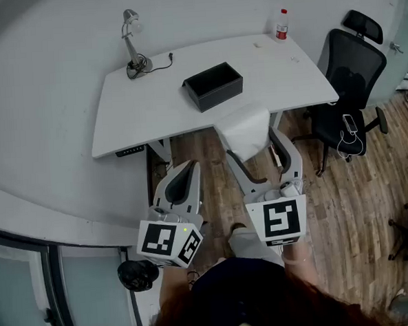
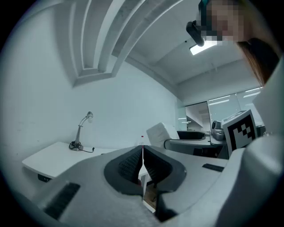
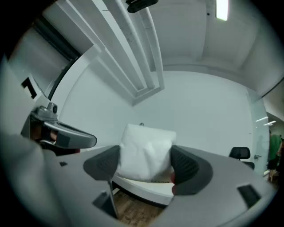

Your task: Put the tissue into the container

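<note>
Two grippers: the right gripper (image 1: 253, 147) clamps the white tissue pack (image 1: 246, 127) near the black container (image 1: 213, 86) on the table (image 1: 138, 108); the left gripper (image 1: 188, 170), jaws together, holds nothing.

Container (image 1: 213, 86) sits mid-desk (image 1: 119, 123), and everything hangs off that. Behind it to the left, at the desk's far corner, the desk lamp (image 1: 135, 53). Behind it to the right, by the far edge, the bottle (image 1: 281, 24). Off to the container's right, beyond the desk, the office chair (image 1: 347, 81). In front of the container, at the near edge, the tissue (image 1: 244, 125) between the right gripper (image 1: 253, 149) jaws; left gripper (image 1: 188, 165) further left, over the floor.
</note>
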Tool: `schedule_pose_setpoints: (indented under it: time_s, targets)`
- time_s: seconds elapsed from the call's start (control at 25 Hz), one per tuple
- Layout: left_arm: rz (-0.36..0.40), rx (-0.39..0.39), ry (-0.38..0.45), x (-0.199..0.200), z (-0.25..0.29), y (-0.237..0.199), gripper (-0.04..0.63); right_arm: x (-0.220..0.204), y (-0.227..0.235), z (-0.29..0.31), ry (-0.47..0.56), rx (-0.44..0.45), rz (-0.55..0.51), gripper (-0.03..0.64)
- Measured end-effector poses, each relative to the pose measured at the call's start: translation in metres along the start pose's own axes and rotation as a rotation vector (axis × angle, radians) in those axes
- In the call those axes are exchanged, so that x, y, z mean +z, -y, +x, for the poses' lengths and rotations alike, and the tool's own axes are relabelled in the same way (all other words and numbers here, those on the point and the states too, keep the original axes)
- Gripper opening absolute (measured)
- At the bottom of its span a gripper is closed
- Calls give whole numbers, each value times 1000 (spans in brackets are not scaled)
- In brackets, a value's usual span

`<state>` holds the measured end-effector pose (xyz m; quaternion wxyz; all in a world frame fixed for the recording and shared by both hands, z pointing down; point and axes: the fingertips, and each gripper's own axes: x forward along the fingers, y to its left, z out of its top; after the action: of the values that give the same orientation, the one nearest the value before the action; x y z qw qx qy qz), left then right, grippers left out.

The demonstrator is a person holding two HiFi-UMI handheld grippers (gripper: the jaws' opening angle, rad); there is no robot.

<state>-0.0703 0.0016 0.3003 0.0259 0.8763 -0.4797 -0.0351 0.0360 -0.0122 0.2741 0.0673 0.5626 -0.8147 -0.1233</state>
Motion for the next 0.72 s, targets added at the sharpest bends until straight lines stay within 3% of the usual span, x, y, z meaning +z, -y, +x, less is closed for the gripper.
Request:
schedule_pose_setpoints:
  time_s: [0.36,0.72]
  targets:
    - [4,-3,2,-2,6,6,30,3,7,-3,33,6,1,382]
    - [13,-7,-1,-3,47,-2,30,-11,30,27,4,21,-9,379]
